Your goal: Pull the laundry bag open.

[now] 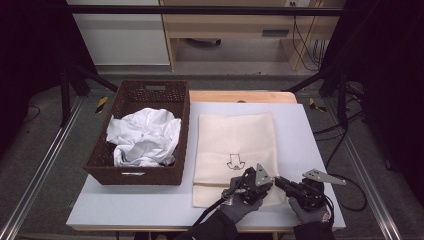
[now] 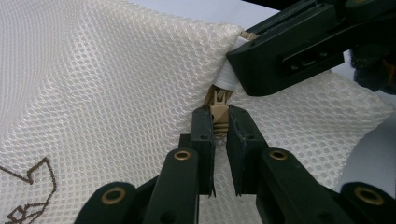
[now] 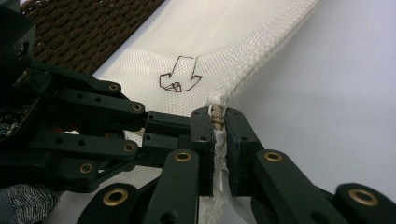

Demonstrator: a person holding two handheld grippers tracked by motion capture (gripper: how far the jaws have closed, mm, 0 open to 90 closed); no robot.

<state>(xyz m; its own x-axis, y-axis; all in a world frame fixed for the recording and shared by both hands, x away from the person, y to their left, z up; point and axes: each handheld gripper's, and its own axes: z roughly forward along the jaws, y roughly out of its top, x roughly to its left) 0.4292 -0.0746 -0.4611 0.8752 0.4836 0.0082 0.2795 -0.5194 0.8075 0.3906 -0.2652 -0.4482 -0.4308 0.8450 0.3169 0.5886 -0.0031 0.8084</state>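
A cream mesh laundry bag (image 1: 235,145) with a drawn arrow lies flat on the grey table (image 1: 125,205). Both grippers meet at its near edge. My left gripper (image 1: 270,184) (image 2: 220,123) is shut on the tan zipper pull (image 2: 219,112), which sits pinched between its pads. My right gripper (image 1: 279,182) (image 3: 217,122) is shut on the bag's white edge seam (image 3: 216,116) at the zipper's end, just beyond the pull. In the left gripper view the right gripper (image 2: 233,70) clamps that seam from the upper right. In the right gripper view the left gripper (image 3: 177,135) reaches in from the left.
A brown woven basket (image 1: 145,175) holding crumpled white clothes (image 1: 145,135) stands to the left of the bag, close to it. Bare grey table (image 3: 327,93) lies to the right of the bag. The table's front edge is just behind the hands.
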